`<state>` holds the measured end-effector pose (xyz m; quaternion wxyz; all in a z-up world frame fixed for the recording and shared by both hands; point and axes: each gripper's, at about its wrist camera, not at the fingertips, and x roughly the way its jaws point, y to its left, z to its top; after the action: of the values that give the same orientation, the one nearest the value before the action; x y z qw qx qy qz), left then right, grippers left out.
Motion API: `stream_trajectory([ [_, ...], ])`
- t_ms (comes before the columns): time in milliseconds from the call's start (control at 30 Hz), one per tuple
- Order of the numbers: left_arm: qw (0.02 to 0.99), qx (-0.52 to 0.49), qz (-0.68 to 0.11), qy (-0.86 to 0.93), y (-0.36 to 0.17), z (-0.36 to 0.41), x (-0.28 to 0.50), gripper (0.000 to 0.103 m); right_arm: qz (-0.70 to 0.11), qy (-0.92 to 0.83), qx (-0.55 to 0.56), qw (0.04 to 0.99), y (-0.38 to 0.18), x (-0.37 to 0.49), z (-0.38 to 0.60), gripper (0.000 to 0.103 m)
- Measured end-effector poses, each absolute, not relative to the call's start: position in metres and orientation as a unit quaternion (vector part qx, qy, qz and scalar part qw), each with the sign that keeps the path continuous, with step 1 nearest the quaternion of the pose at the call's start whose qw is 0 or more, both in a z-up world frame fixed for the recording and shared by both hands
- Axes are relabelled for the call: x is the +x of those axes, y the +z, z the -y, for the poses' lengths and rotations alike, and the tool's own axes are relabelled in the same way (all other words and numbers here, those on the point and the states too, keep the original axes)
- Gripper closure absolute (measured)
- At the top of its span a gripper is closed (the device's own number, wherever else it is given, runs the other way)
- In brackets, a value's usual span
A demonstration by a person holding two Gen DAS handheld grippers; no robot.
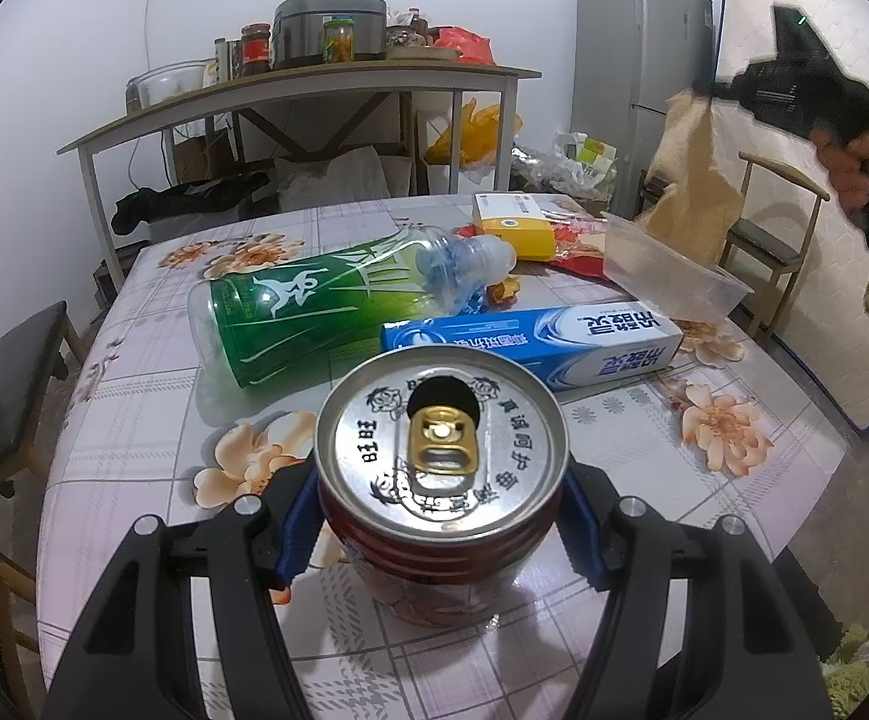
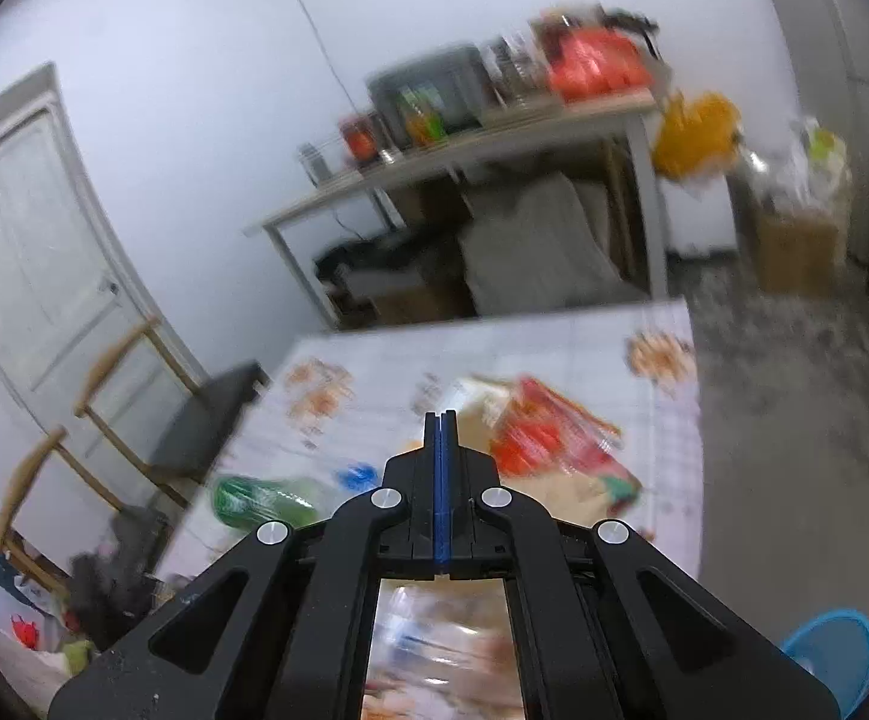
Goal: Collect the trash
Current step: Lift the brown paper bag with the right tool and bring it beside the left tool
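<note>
My left gripper (image 1: 440,516) is shut on an upright red drink can (image 1: 440,450) with a silver lid and a gold pull tab; the blue pads press on both its sides. The can stands on the flowered tablecloth (image 1: 134,450). At the upper right of the left wrist view, a hand holds my right gripper (image 1: 716,87) high over the table's far right, and a crumpled brown paper bag (image 1: 692,180) hangs from its tips. In the blurred right wrist view, the right gripper (image 2: 440,420) has its blue pads pressed together.
On the table lie a green plastic bottle (image 1: 314,312), a blue toothpaste box (image 1: 530,342), a clear plastic container (image 1: 668,276), a yellow-white box (image 1: 518,222) and a red wrapper (image 2: 548,438). Chairs stand on both sides. A blue basket (image 2: 836,654) sits on the floor.
</note>
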<state>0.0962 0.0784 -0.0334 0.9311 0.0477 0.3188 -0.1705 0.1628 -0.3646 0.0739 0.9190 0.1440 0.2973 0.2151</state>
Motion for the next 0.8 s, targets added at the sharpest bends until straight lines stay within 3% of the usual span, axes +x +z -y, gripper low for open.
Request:
stream_trajectory([
  [467, 0.933, 0.033, -0.31, -0.179, -0.034, -0.084, 0.092, 0.039, -0.17, 0.289, 0.131, 0.933, 0.179, 0.068, 0.328, 0.103],
  [800, 0.931, 0.022, -0.315, -0.186, -0.032, -0.083, 0.091, 0.039, -0.211, 0.296, 0.192, 0.912, 0.142, 0.058, 0.326, 0.103],
])
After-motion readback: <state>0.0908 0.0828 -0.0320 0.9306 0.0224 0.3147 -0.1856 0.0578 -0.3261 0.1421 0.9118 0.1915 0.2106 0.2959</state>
